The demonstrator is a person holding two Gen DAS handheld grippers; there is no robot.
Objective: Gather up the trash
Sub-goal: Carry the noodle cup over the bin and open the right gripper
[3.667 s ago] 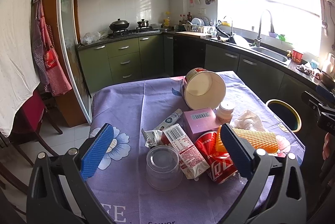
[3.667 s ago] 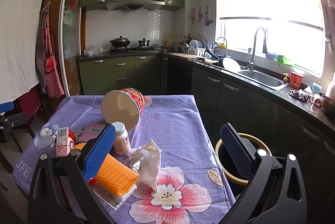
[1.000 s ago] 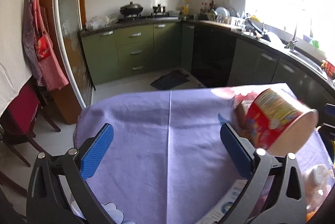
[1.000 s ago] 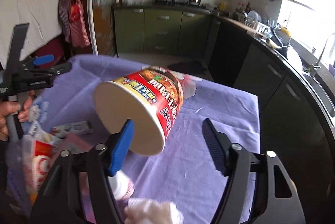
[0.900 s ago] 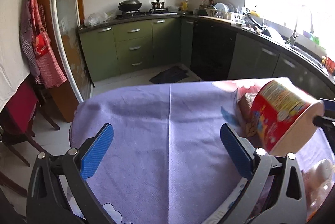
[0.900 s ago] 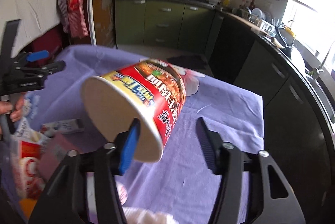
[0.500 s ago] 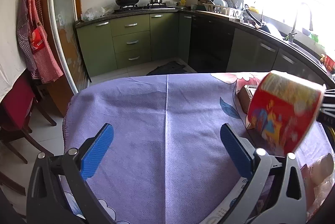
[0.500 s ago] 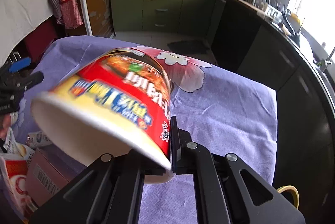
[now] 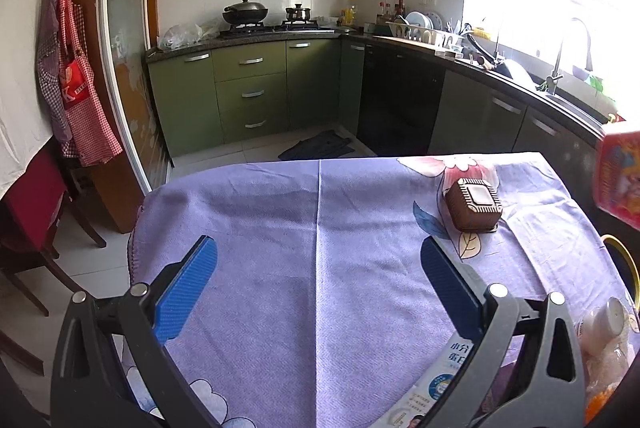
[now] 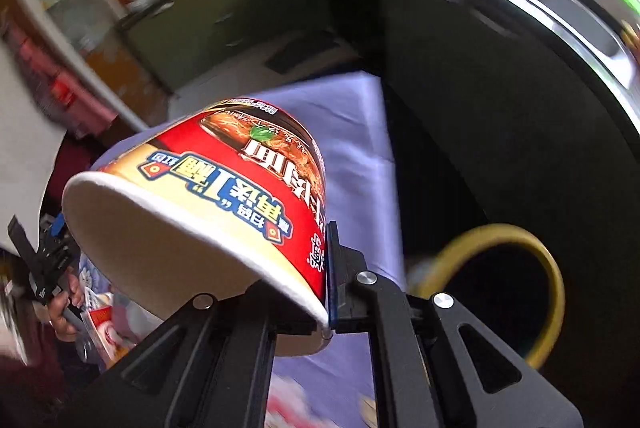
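1. Table under a lilac floral cloth (image 9: 320, 268): fills the near half of the left wrist view; green kitchen cabinets stand beyond it.
2. Bin with a yellow rim and dark inside (image 10: 548, 268): on the floor off the table's right edge, below and right of the held cup.
3. Red and cream paper noodle cup (image 10: 208, 204): held off the table, tilted with its open mouth toward the camera; it shows blurred at the right edge of the left wrist view.
4. Right gripper (image 10: 320, 292): fingers pinched on the cup's rim wall, one inside and one outside.
5. Left gripper (image 9: 316, 276): blue pads spread wide over the cloth, holding nothing.
6. Small brown square box with a white top (image 9: 474, 204): sits on the cloth, far right.
7. Remaining litter at the near right: a white and blue printed wrapper (image 9: 436, 388) and a small white bottle (image 9: 604, 320).
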